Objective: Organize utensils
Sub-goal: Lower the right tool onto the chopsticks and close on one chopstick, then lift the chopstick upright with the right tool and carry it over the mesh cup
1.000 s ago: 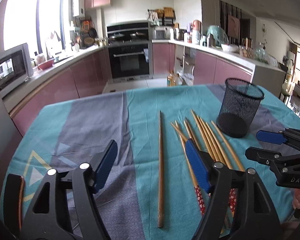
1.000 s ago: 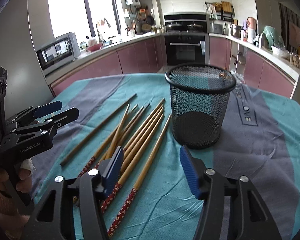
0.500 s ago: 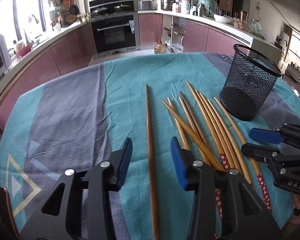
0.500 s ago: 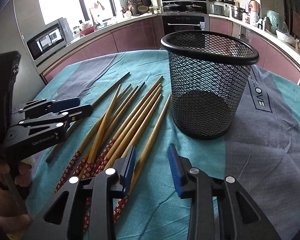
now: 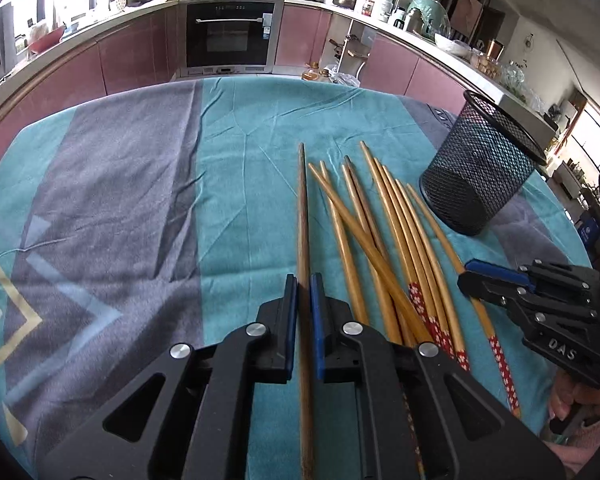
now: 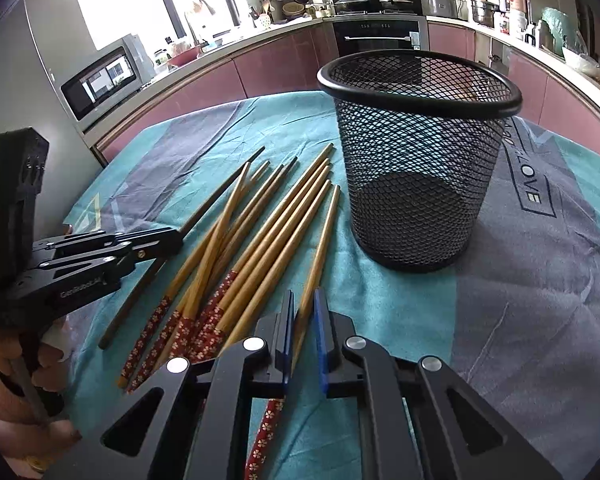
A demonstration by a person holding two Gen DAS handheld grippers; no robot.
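Chopsticks [image 6: 260, 236] lie fanned across the teal-and-grey cloth [image 5: 112, 200] on the counter, just beside the upright black mesh cup [image 6: 416, 152], their red flowered ends toward the claws. The left claw [image 5: 304, 300] is clamped on the single dark brown chopstick [image 5: 303, 208] — the one lying a little apart, at the left of the fan in the left wrist view. The right claw [image 6: 302, 316] is clamped on the light chopstick nearest the cup [image 6: 320, 248], above its patterned end. A hand [image 6: 16, 384] holds the left claw's handle.
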